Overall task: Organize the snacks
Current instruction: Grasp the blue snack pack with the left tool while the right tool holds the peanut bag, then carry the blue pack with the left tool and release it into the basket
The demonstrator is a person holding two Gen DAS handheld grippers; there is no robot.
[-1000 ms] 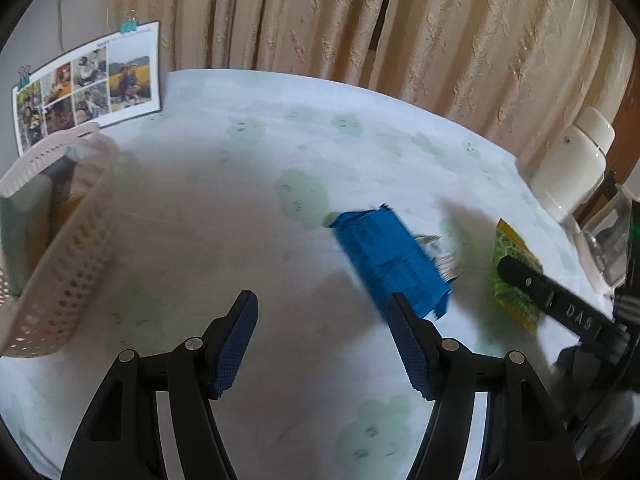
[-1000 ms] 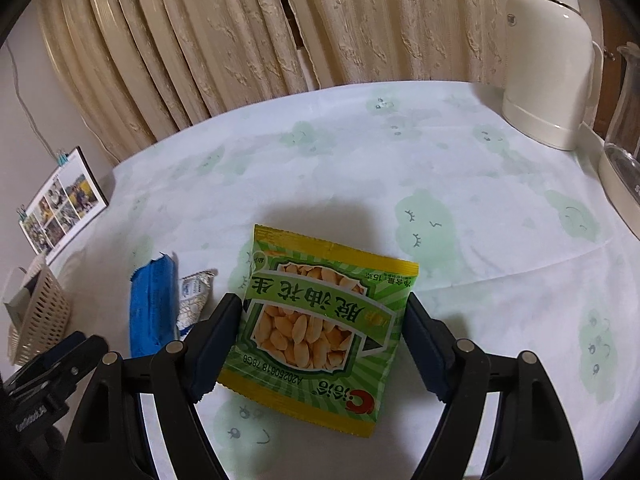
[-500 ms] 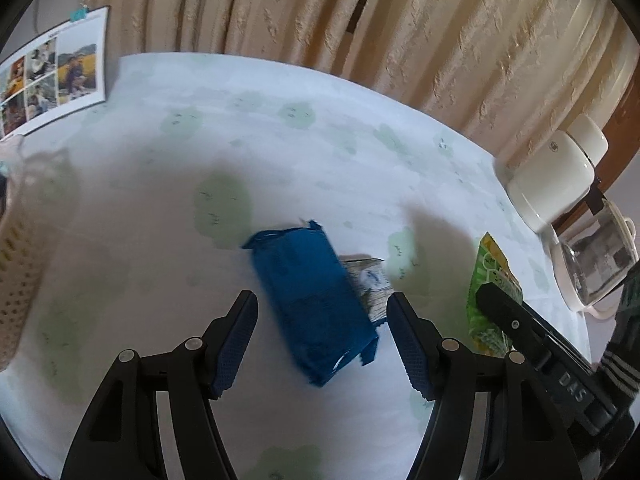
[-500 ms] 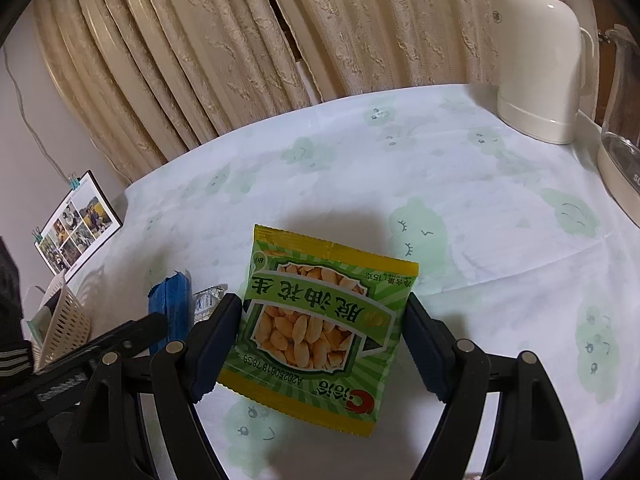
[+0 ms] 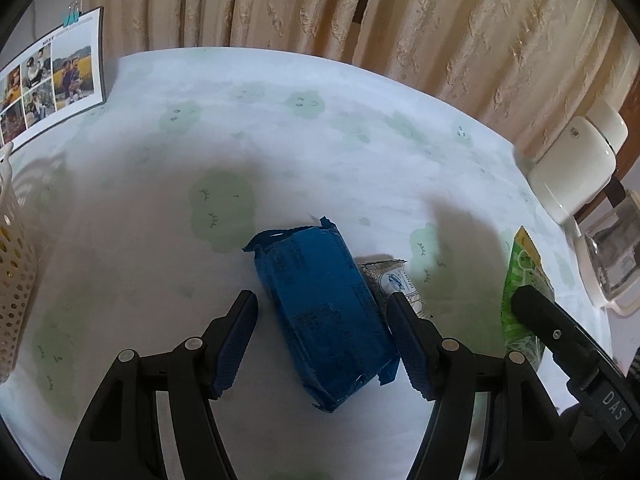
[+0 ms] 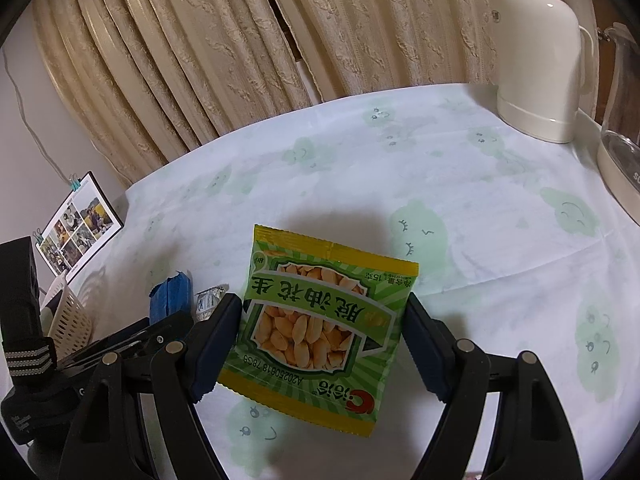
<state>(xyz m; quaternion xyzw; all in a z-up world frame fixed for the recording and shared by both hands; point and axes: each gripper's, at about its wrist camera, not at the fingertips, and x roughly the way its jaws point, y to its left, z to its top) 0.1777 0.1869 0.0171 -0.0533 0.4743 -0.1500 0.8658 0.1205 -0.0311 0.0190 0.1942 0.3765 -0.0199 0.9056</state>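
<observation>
A blue snack pack lies flat on the tablecloth between the spread fingers of my left gripper, which stands open around it without touching. A small white sachet lies against the pack's right side. A green peanut packet lies between the fingers of my right gripper, also open; its left finger is at the packet's edge. The green peanut packet and the right gripper's finger show at the right of the left wrist view. The blue snack pack and white sachet appear at the left of the right wrist view.
A white perforated basket stands at the table's left edge, below a photo calendar. A cream kettle and a glass jug stand at the far right. Beige curtains hang behind the table.
The left gripper has moved right and forward, so the blue pack now lies centred between its fingers and the basket has slid to the left edge. The right gripper stays over the peanut packet.
</observation>
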